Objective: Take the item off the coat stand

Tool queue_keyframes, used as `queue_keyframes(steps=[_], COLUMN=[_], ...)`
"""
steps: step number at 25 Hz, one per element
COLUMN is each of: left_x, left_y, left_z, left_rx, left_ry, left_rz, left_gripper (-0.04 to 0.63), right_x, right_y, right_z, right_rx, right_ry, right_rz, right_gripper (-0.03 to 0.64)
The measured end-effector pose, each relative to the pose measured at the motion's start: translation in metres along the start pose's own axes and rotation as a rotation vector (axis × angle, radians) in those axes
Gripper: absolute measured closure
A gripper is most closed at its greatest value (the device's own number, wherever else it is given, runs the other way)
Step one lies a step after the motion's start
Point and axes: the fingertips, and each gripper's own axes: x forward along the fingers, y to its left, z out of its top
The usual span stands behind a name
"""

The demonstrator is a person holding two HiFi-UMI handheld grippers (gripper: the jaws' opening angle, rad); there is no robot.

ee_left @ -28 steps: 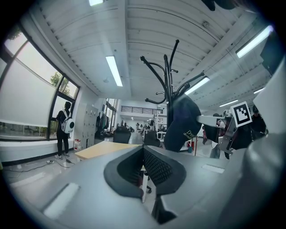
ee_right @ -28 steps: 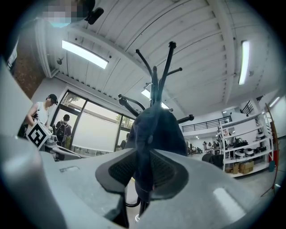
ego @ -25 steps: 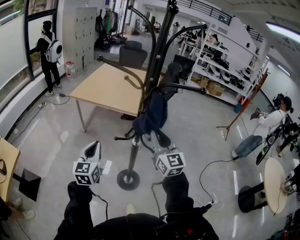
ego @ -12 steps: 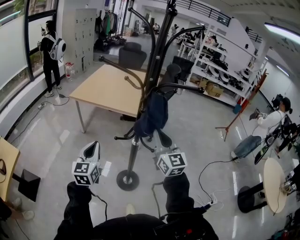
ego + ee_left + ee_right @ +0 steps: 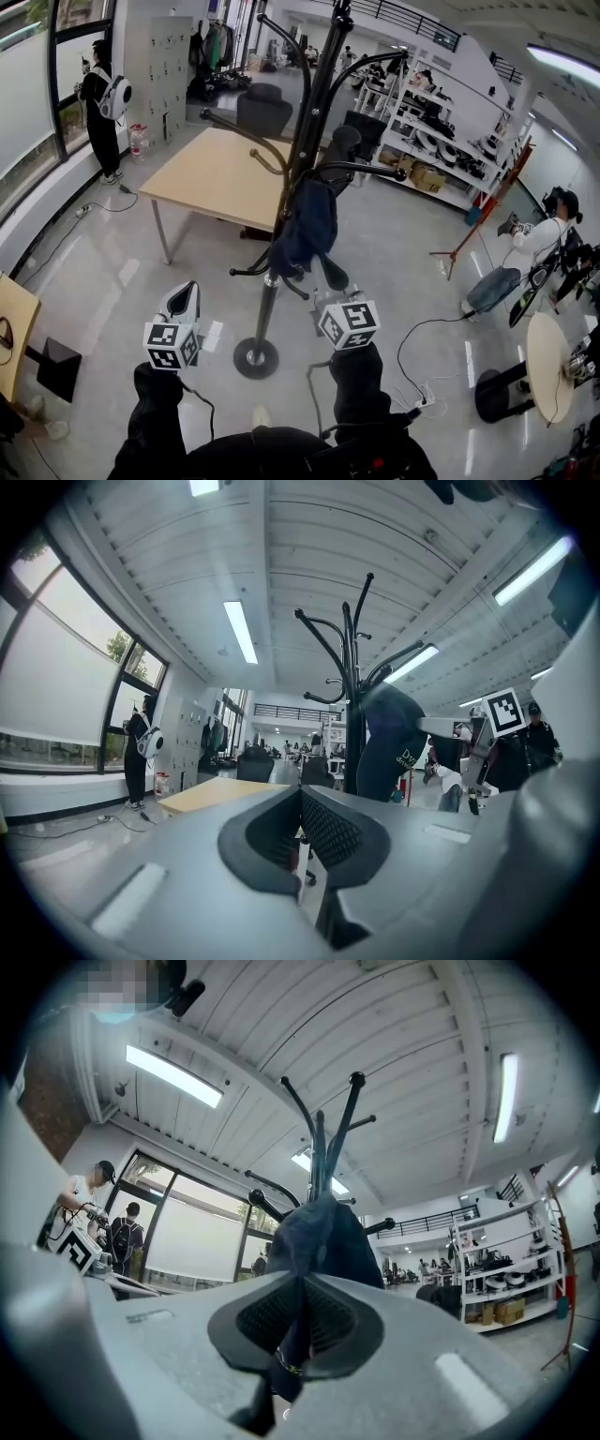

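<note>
A black coat stand rises from a round base in front of me. A dark navy fabric item hangs from one of its arms. My right gripper reaches up under the item; its jaws have just been closing, and in the right gripper view they are shut on the item's lower fabric. My left gripper hovers left of the pole, apart from it, shut with nothing held. From the left gripper view the item hangs to the right of the pole.
A wooden table and an office chair stand behind the stand. Shelving lines the back right. One person stands at the window, another sits at the right. Cables lie on the floor.
My right gripper has edged slightly to the right under the hanging item. The left gripper has stayed where it was.
</note>
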Motion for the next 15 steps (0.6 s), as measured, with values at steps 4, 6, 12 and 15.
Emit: queue_keyframes(steps=[4, 6, 12, 15], left_x=[-0.002, -0.004, -0.006, -0.007], left_y=[0.002, 0.001, 0.001, 0.002], left_z=[-0.002, -0.002, -0.002, -0.004], left_rx=[-0.003, -0.003, -0.004, -0.005], left_ry=[0.003, 0.003, -0.002, -0.002], left_rz=[0.006, 0.004, 0.000, 0.001], left_gripper=[0.593, 0.592, 0.592, 0.592], right_x=[-0.004, -0.006, -0.010, -0.011], right_y=[0.000, 0.000, -0.002, -0.002], right_z=[0.009, 0.014, 0.029, 0.034], right_rx=[-0.004, -0.008, -0.019, -0.028], right_ry=[-0.013, -0.020, -0.049, -0.061], right_rz=[-0.004, -0.006, -0.014, -0.013], right_gripper=[0.606, 0.606, 0.606, 0.606])
